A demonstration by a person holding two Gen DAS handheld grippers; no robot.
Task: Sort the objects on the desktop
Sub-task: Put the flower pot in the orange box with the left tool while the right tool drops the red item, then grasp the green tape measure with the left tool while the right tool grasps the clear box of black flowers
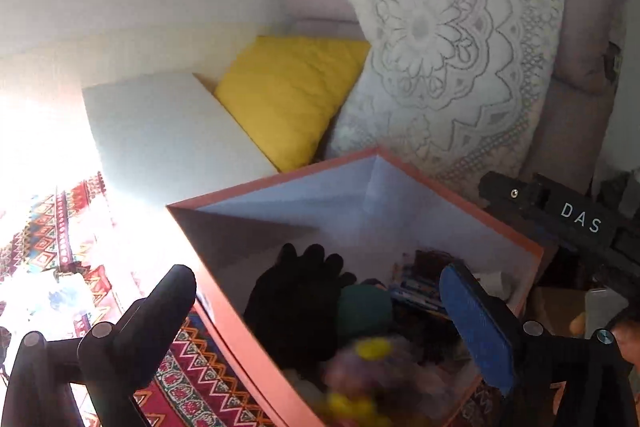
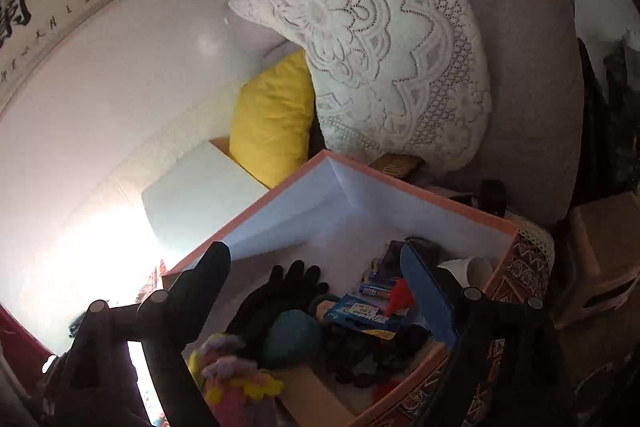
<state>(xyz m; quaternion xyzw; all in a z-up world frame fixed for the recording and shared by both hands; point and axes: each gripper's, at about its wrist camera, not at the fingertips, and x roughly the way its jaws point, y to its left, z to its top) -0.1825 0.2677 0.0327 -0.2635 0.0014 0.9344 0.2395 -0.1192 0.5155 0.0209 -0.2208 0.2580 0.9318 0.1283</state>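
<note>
Pink box (image 2: 400,187) lies beneath both open fingers (image 2: 212,267).

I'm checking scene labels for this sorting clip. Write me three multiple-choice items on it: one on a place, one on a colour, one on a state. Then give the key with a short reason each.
1. Where does the black glove lie?
A. inside the pink box
B. on the sofa
C. on the patterned cloth

2. What colour is the cushion behind the box?
A. green
B. yellow
C. red

3. How does the right gripper stand?
A. shut on the glove
B. shut on nothing
C. open, holding nothing

Key: 1 A, the glove rests among the things within the box walls. 2 B, it is plain yellow in both views. 3 C, its fingers stand wide apart over the box.
</note>
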